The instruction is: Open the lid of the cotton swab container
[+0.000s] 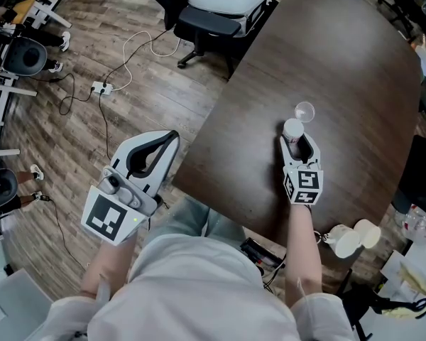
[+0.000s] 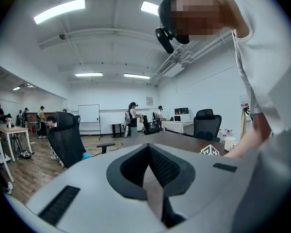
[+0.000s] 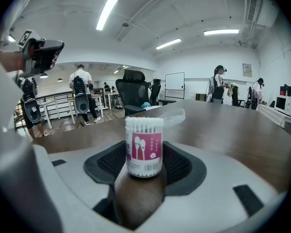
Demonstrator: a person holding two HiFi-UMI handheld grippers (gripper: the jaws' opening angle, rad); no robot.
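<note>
The cotton swab container (image 1: 292,129) (image 3: 144,147), a clear tub with a pink label, stands upright on the dark table (image 1: 341,62) with its swab tips bare on top. Its clear round lid (image 1: 304,111) (image 3: 172,115) lies on the table just beyond it. My right gripper (image 1: 297,139) (image 3: 144,165) has its jaws wide around the tub, with the pads against both sides. My left gripper (image 1: 172,137) (image 2: 148,152) is shut and empty, held off the table's left edge above the wooden floor.
The table's left edge runs diagonally between the two grippers. An office chair (image 1: 220,6) stands at the table's far end. A power strip with cables (image 1: 103,87) lies on the floor. White cups (image 1: 351,240) sit off the table at lower right.
</note>
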